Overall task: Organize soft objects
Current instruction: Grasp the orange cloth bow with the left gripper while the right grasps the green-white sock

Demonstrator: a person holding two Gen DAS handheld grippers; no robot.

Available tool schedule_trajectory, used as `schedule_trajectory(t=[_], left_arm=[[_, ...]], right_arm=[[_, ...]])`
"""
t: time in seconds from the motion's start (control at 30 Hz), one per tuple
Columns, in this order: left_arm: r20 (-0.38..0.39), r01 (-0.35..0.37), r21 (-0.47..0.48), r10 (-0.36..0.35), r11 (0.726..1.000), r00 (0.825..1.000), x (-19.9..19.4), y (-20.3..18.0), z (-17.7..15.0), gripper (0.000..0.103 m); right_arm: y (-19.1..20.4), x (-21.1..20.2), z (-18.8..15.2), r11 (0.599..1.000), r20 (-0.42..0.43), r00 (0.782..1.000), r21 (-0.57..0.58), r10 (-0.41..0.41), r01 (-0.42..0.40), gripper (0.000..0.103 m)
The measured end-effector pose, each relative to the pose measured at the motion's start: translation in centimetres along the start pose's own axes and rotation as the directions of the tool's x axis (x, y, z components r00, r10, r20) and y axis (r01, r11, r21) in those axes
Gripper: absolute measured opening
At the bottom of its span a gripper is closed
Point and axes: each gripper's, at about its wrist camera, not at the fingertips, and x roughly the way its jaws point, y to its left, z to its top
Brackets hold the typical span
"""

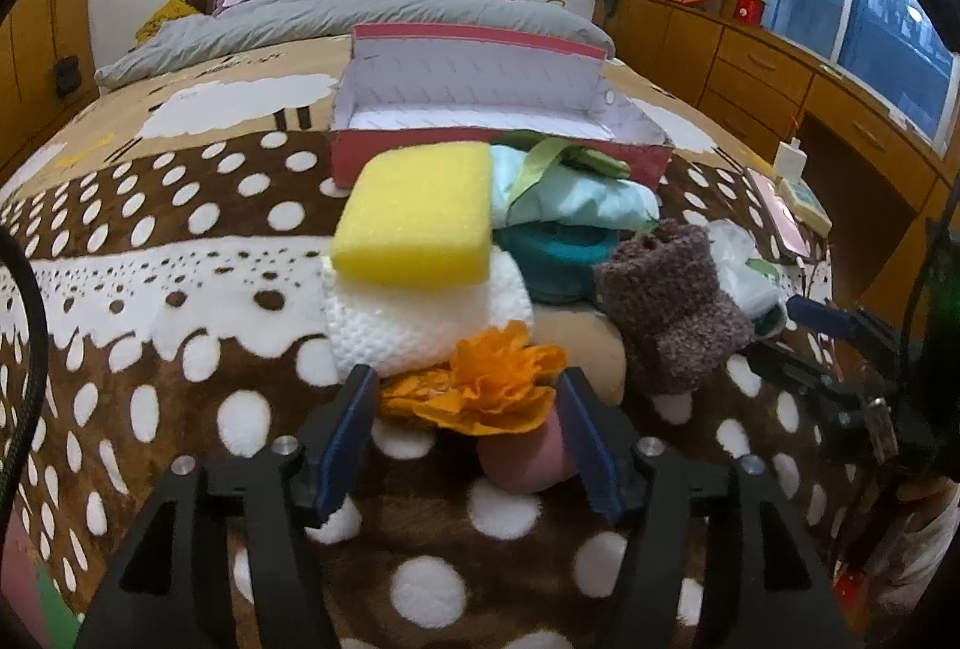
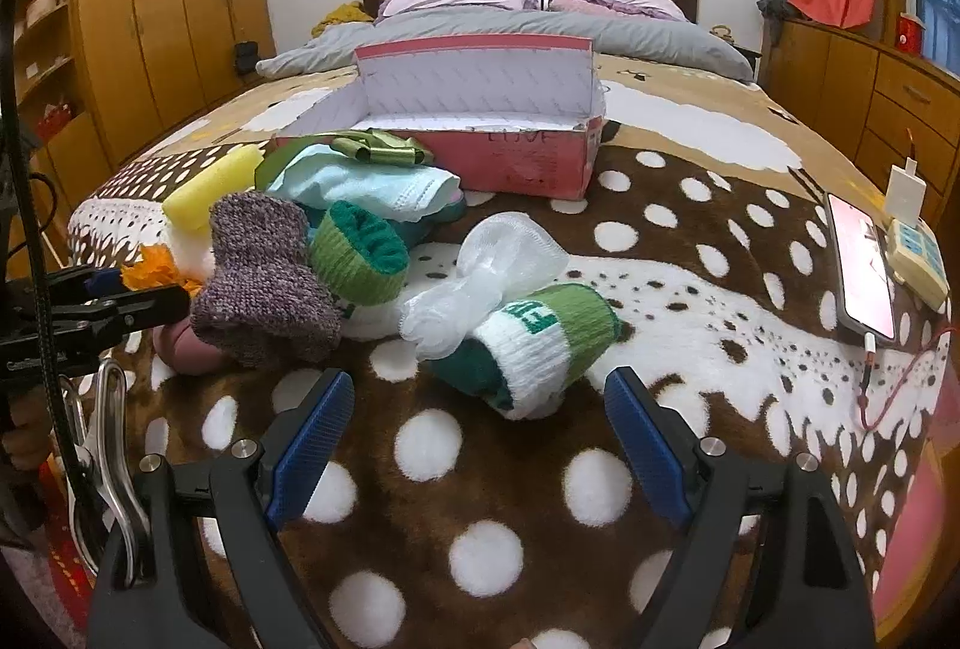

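An orange fabric flower [image 1: 492, 391] lies at the near edge of a pile of soft things on the spotted bedspread. My left gripper [image 1: 467, 376] stands around it, one pad at each side of the petals, which look unsquashed. Behind it are a yellow sponge [image 1: 414, 217] on a white knitted cloth [image 1: 420, 319] and a purple-brown knitted sock [image 1: 666, 313]. An open pink box [image 1: 498, 150] stands behind the pile, showing only its white inside. My right gripper [image 2: 480, 379] is open and empty, just short of a green-and-white knitted sleeve [image 2: 534, 343] and a white mesh pouf [image 2: 498, 259].
A light blue cloth [image 2: 372, 181] with a green ribbon [image 2: 378, 147] lies in front of the box. A phone [image 2: 861, 265] on a cable and a power strip [image 2: 918, 253] lie near the bed's right edge. Pillows and a grey duvet [image 2: 510, 24] lie at the far end.
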Motion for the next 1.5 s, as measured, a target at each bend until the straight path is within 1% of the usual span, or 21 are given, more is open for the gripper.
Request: schedule_trajectory(t=[0.07, 0.17, 0.27, 0.33, 0.4, 0.43, 0.5, 0.53, 0.57, 0.6, 0.63, 0.67, 0.7, 0.73, 0.8, 0.87, 0.93, 1.03, 1.4, 1.5], left_arm=[[-0.008, 0.001, -0.031, -0.001, 1.000, 1.000, 0.2, 0.4, 0.0, 0.070], [-0.033, 0.027, -0.072, -0.029, 0.997, 0.999, 0.8, 0.9, 0.1, 0.070], [-0.028, 0.036, -0.074, -0.038, 0.997, 0.999, 0.8, 1.1, 0.1, 0.068], [-0.023, 0.041, -0.069, -0.042, 0.997, 0.999, 0.7, 1.1, 0.1, 0.062], [-0.015, 0.041, -0.061, -0.042, 0.997, 0.999, 0.4, 1.0, 0.1, 0.052], [-0.011, 0.041, -0.057, -0.042, 0.997, 0.999, 0.2, 0.9, 0.1, 0.050], [-0.007, 0.044, -0.056, -0.045, 0.997, 0.999, 0.0, 0.9, 0.1, 0.043], [-0.004, 0.046, -0.054, -0.046, 0.997, 0.999, -0.1, 0.9, 0.1, 0.041], [-0.002, 0.047, -0.051, -0.047, 0.998, 0.999, -0.2, 0.9, 0.1, 0.035], [-0.001, 0.053, -0.048, -0.053, 0.997, 0.999, -0.3, 0.9, 0.1, 0.031], [0.000, 0.057, -0.048, -0.057, 0.997, 0.998, -0.4, 0.8, 0.1, 0.030], [0.003, 0.057, -0.044, -0.057, 0.997, 0.998, -0.6, 0.8, 0.1, 0.028], [0.005, 0.059, -0.037, -0.059, 0.998, 0.998, -0.7, 0.7, 0.0, 0.017], [0.005, 0.066, -0.032, -0.066, 0.997, 0.998, -0.8, 0.6, 0.0, 0.016], [0.012, 0.065, -0.018, -0.065, 0.998, 0.998, -1.1, 0.3, -0.1, 0.016], [0.017, 0.062, -0.003, -0.062, 0.998, 0.998, -1.3, 0.1, -0.2, 0.015], [0.025, 0.069, 0.002, -0.069, 0.998, 0.997, -1.7, 0.0, -0.2, 0.015], [0.042, 0.081, 0.006, -0.082, 0.997, 0.996, -2.5, -0.1, -0.1, 0.014], [0.085, 0.137, 0.006, -0.137, 0.991, 0.987, -5.3, -0.3, 0.3, 0.014], [0.105, 0.137, 0.019, -0.138, 0.990, 0.985, -6.1, -0.5, 0.5, 0.014]], right_arm=[[-0.3, 0.1, 0.0, 1.000, -0.003, 1.000, 0.007, -0.002, 0.002, 0.088], [-0.7, 0.3, 0.0, 1.000, -0.010, 1.000, 0.015, -0.005, 0.005, 0.088], [-1.1, 0.8, 0.1, 1.000, -0.017, 1.000, 0.018, -0.003, 0.004, 0.087], [-1.3, 1.1, 0.2, 1.000, -0.024, 1.000, 0.025, 0.003, -0.003, 0.081], [-1.5, 1.5, 0.3, 0.999, -0.043, 0.999, 0.041, 0.010, -0.008, 0.077], [-1.6, 1.7, 0.3, 0.999, -0.049, 0.999, 0.048, 0.016, -0.014, 0.075], [-1.7, 1.9, 0.4, 0.998, -0.052, 0.998, 0.057, 0.025, -0.022, 0.068], [-1.7, 2.0, 0.4, 0.998, -0.052, 0.998, 0.059, 0.026, -0.023, 0.067], [-1.7, 2.0, 0.4, 0.998, -0.050, 0.998, 0.060, 0.027, -0.024, 0.065], [-1.6, 2.0, 0.4, 0.998, -0.047, 0.998, 0.061, 0.029, -0.026, 0.061], [-1.6, 2.0, 0.4, 0.998, -0.046, 0.999, 0.063, 0.029, -0.026, 0.058], [-1.6, 2.1, 0.5, 0.997, -0.045, 0.999, 0.067, 0.025, -0.022, 0.053], [-1.7, 2.1, 0.5, 0.997, -0.045, 0.999, 0.071, 0.024, -0.020, 0.046], [-1.8, 2.1, 0.6, 0.997, -0.044, 0.999, 0.077, 0.026, -0.022, 0.043], [-2.0, 2.0, 0.6, 0.995, -0.041, 0.999, 0.091, 0.033, -0.029, 0.033], [-2.1, 1.6, 0.6, 0.995, -0.032, 0.999, 0.100, 0.032, -0.029, 0.028], [-2.2, 1.2, 0.6, 0.994, -0.024, 0.999, 0.105, 0.035, -0.032, 0.025], [-2.0, 0.1, 0.6, 0.994, -0.008, 0.999, 0.105, 0.036, -0.035, 0.024], [0.5, -3.1, 0.7, 0.998, 0.032, 0.998, 0.030, 0.050, -0.051, 0.023], [1.2, -3.7, 0.9, 0.998, 0.043, 0.997, 0.014, 0.057, -0.058, 0.023]])
